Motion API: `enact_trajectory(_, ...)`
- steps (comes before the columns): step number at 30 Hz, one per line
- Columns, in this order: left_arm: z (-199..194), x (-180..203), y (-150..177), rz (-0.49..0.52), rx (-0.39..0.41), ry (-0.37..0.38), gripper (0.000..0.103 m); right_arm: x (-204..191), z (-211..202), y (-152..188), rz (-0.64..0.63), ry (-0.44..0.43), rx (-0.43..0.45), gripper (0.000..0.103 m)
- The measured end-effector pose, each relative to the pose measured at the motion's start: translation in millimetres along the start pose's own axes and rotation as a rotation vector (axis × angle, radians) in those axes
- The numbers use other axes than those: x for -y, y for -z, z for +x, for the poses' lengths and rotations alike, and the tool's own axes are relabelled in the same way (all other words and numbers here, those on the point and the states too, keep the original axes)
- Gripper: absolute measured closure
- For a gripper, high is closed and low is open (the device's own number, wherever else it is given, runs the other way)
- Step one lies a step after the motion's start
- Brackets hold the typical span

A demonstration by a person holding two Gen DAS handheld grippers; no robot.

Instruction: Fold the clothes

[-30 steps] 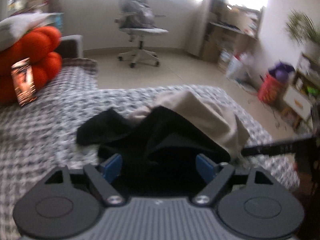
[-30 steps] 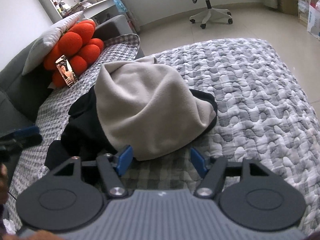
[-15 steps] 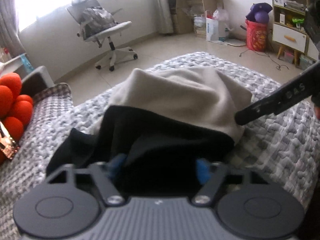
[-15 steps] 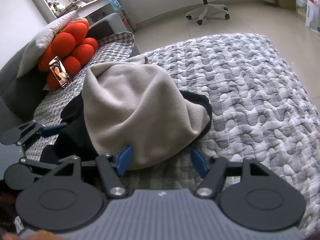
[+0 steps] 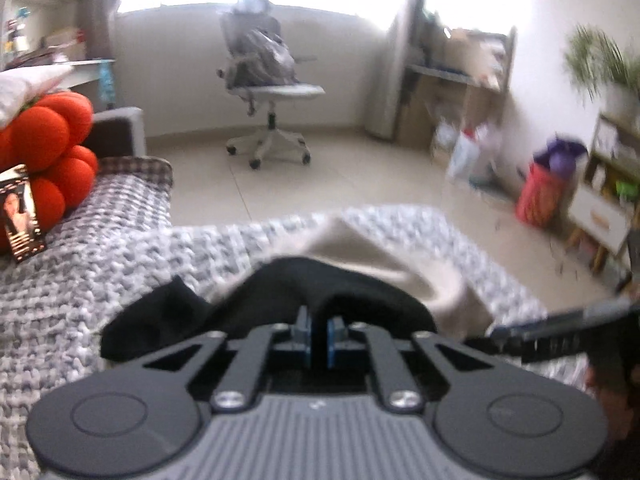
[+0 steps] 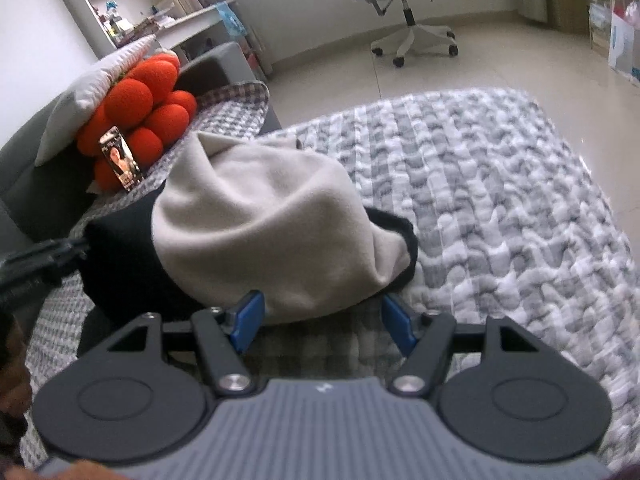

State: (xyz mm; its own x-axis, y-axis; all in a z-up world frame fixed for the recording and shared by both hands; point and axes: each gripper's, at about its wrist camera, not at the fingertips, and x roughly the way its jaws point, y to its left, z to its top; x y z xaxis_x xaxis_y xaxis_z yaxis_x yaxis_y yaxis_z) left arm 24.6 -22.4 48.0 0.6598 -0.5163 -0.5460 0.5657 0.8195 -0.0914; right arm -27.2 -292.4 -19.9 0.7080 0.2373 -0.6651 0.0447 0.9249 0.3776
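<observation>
The left claw (image 5: 319,338) is clenched on a black fold of the garment (image 5: 320,292), the blue pads (image 5: 305,340) being pressed together with cloth pinched between them. The right claw (image 6: 322,322) is held spread wide, its pads (image 6: 248,316) set at either side of the near hem of the garment (image 6: 264,236) without gripping it. The garment, beige outside and black inside, is bunched in a heap on the quilted bed cover (image 6: 500,208). In the right wrist view its long axis is seen running from 5 o'clock to 11 o'clock, the narrower beige end pointing toward the orange cushion (image 6: 140,120) at 10 o'clock. An office chair (image 5: 268,92) is seen at 12 o'clock on the floor beyond.
</observation>
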Motion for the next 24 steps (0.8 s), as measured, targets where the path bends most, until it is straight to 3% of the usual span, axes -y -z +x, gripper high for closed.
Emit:
enact_trajectory(6,-25,-19,-25,-0.1,0.117,-0.048,0.096,-2,-8,-5,-0.016,-0.002,0.028,0.034)
enact_trajectory(12,-35,-46,-42,-0.182,0.183,-0.126,0.096,-11,-6,-7,-0.044,-0.016,0.031,0.031)
enact_trajectory(24,-26,-120,-57,-0.393,0.222,-0.248,0.096,-42,22,-14,-0.179,-0.043,-0.002,0.031)
